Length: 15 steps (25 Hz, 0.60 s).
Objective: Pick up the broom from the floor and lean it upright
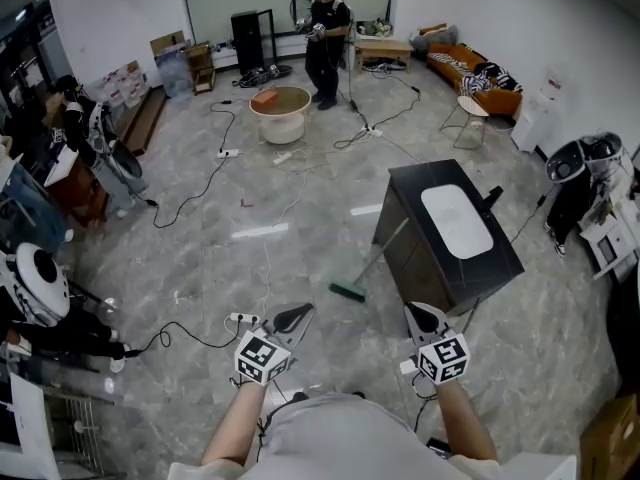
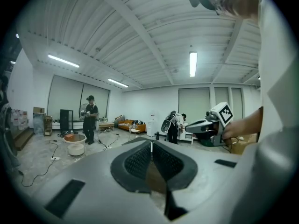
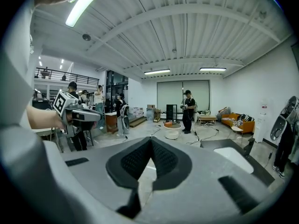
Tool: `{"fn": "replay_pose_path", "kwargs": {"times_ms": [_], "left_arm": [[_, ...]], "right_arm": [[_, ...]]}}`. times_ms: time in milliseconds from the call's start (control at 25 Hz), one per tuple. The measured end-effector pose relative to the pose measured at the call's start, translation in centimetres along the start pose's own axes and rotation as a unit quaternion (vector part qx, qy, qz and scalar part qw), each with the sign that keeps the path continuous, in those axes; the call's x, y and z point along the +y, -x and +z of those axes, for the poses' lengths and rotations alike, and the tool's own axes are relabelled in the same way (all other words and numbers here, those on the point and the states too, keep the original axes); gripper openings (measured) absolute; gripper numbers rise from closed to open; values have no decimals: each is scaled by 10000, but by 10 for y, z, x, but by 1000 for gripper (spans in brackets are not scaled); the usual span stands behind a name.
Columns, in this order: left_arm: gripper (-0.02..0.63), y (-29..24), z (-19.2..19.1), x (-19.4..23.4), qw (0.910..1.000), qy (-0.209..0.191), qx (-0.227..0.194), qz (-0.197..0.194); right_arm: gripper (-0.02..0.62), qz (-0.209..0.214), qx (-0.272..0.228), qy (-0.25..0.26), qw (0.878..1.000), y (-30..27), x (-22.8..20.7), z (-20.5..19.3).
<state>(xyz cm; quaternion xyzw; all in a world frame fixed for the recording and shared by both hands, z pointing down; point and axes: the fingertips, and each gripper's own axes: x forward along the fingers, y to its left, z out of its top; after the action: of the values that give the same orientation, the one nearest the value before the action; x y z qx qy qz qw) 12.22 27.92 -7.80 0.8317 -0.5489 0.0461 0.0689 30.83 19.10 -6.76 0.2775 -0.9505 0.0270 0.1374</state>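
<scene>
Left tool (image 1: 298,314): jaws together, nothing between them.
Right tool (image 1: 416,313): jaws together, nothing between them.
Broom (image 1: 372,263): farther out, between both tools, well apart; green head on floor (image 1: 300,230), handle slanted against dark cabinet (image 1: 425,268).

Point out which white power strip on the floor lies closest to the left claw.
The power strip just left of the left claw. The other strip lies far off, near the round tub.
</scene>
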Motion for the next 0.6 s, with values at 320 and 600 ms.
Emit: {"fn": "replay_pose_path", "kwargs": {"times_ms": [320,600], "left_arm": [[12,2,-7,8,9999,105,65,-97],[12,-6,-12,14,9998,146,90,-136]], "right_arm": [[0,-86,-22,28,10000,-6,10,4],[0,-140,14,-13,9999,-9,7,0]]}}
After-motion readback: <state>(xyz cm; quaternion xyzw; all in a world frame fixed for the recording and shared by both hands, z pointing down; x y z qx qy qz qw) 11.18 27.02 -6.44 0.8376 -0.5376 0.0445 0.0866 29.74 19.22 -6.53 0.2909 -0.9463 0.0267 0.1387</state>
